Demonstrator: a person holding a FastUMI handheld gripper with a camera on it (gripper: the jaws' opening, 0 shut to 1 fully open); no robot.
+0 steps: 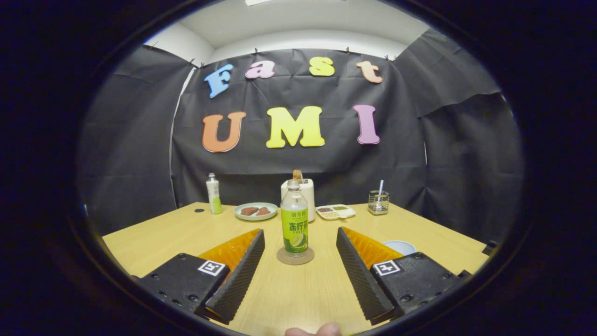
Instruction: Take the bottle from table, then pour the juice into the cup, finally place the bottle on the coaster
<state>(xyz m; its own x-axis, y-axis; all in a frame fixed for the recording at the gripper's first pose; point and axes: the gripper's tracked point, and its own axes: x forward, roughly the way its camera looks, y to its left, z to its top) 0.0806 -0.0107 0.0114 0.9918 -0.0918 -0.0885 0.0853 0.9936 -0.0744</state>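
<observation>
A clear juice bottle (295,219) with a green label stands upright on a round brown coaster (295,257), just ahead of my fingers and centred between them. My gripper (301,242) is open, its two ridged black fingers (242,270) spread wide on either side, apart from the bottle. A pale blue cup (400,247) sits on the table behind my right finger, partly hidden by it.
On the wooden table (163,238), along the far edge, stand a second small bottle (213,193), a plate with food (255,211), a white canister (308,196) behind the juice bottle, a divided snack dish (335,211) and a wire holder (378,201). A fingertip (313,330) shows at the near edge.
</observation>
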